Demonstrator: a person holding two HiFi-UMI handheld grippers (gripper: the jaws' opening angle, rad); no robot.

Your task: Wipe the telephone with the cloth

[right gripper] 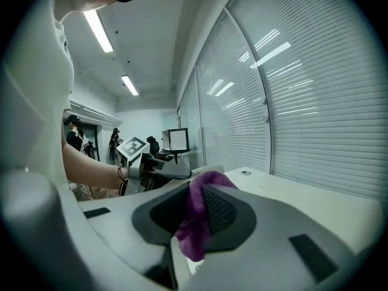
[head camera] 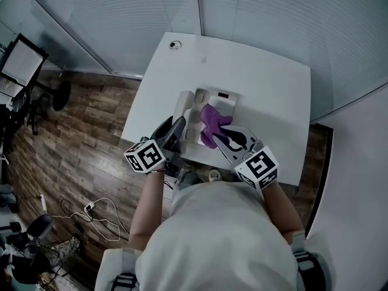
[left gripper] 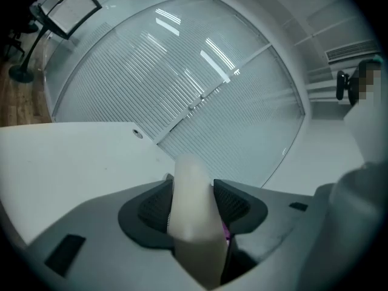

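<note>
The white tabletop (head camera: 267, 102) lies under and in front of both claws. The white telephone (head camera: 225, 105) sits on it, just ahead of the claw tips. On its top is a little dark window (head camera: 223, 94), too small to read.

The long cream handset (head camera: 183, 107) is at the left side of the telephone. The left claw (head camera: 177, 131) squeezes the near end of it between its two dark pads. The rest of the handset sticks out past the tips.

The purple cloth (head camera: 212, 121) lies bunched on the telephone, right in front of the right claw (head camera: 219, 137). The right claw pinches the cloth, and a bit hangs down below its pads.

Behind each claw sits a cube with black and white square patterns, the left cube (head camera: 145, 156) and the right cube (head camera: 257, 167).

Both arms reach forward from the body, side by side. Both claws point away from the person and tip down a little. The left arm (head camera: 148, 205) is bare.
</note>
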